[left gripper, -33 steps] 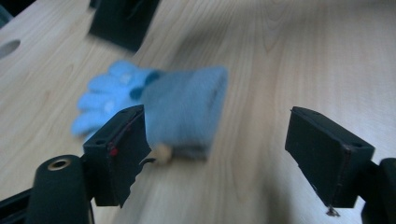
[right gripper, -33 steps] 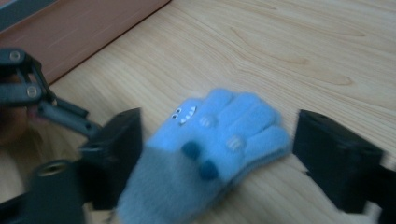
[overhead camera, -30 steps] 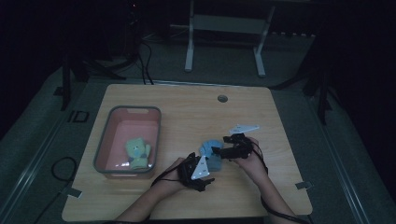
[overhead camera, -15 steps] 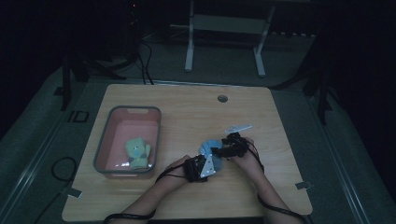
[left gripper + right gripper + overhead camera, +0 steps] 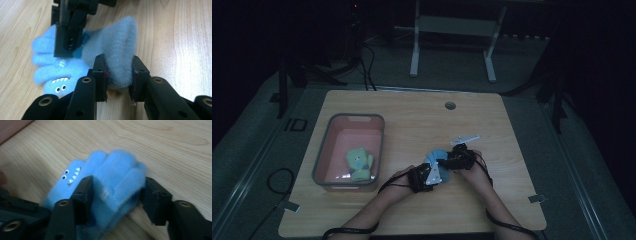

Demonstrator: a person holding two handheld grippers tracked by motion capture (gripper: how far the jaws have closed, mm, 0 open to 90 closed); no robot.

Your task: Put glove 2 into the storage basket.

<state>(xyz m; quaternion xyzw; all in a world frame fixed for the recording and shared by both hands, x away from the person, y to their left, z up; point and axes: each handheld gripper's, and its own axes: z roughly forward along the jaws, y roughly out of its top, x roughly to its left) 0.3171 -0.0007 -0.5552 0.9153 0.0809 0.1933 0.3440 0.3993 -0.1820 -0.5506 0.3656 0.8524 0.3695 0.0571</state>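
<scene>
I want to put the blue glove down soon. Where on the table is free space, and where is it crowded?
Free: the far strip of the table around the round hole, and the bare wood on its right side. Crowded: the near middle, where both grippers meet at the blue glove, and the left, taken by the pink bin holding a green glove.
</scene>
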